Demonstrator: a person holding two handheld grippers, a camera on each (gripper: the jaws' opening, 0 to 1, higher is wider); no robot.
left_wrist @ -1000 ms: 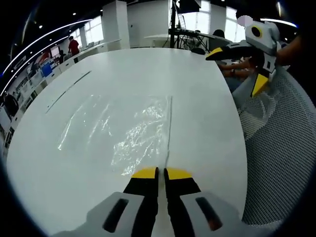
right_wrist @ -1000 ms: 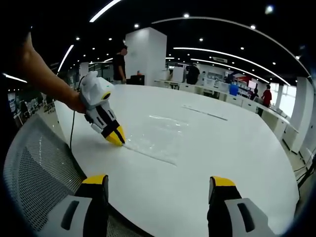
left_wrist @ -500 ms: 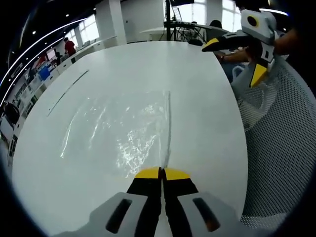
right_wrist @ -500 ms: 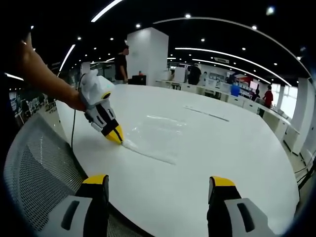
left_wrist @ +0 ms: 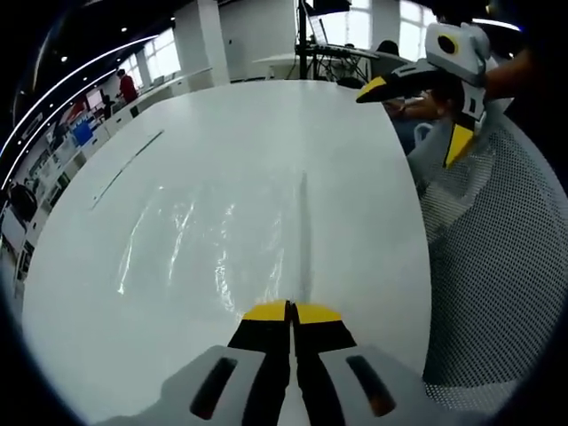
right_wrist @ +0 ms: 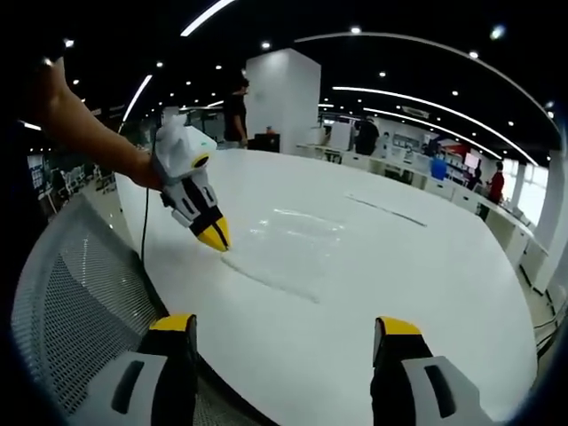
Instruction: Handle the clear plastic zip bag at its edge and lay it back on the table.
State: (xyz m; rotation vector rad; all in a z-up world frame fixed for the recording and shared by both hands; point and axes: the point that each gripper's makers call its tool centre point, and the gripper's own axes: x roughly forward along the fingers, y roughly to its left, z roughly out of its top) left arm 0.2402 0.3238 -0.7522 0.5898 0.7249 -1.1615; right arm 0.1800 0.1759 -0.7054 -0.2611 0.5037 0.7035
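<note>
Bag (left_wrist: 222, 235), clear plastic, lies flat on the white counter (left_wrist: 266, 124). Left gripper (left_wrist: 291, 312) has its fingers pressed together, tips at the bag's zip edge; whether they pinch it cannot be told. Right gripper (right_wrist: 284, 330) hangs with fingers spread wide, beside a mesh chair (right_wrist: 80, 302).

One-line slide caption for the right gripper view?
Left gripper pinching clear plastic zip bag edge on round white table.
</note>
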